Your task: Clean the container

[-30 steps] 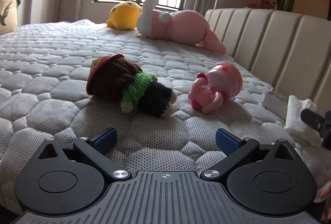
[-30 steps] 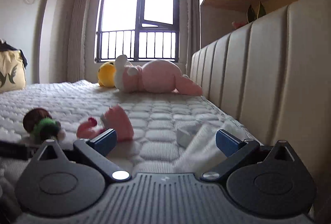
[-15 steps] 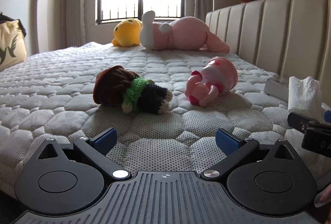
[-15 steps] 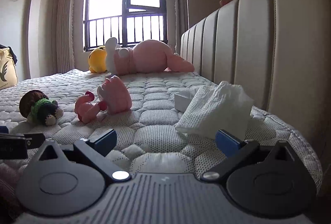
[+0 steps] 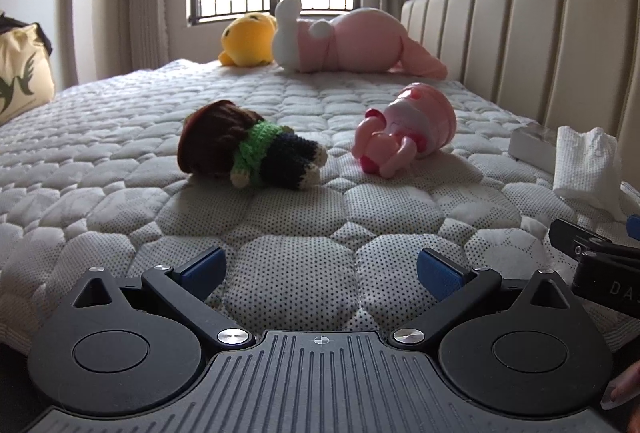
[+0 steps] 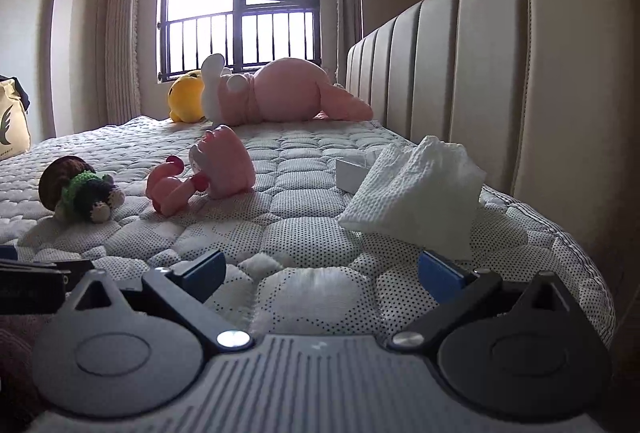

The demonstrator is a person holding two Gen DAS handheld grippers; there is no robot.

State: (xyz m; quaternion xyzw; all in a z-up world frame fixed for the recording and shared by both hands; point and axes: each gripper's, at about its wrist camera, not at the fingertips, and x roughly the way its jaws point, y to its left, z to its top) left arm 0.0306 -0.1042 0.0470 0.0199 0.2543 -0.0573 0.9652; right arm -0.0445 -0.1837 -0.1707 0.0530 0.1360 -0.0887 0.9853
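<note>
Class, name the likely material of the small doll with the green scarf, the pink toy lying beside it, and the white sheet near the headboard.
Doll: knitted yarn, visible stitches.
Pink toy: probably plastic, smooth and slightly glossy.
White sheet: likely paper towel, dimpled and creased.

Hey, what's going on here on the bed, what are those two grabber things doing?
A person holds a pair of tongs in each hand, low over the mattress. Both the left tongs and the right tongs are open and empty. A white paper towel lies just ahead of the right tongs, by the headboard, next to a small white box. A pink toy container lies on its side beside a knitted doll. Nothing is being gripped yet.
</note>
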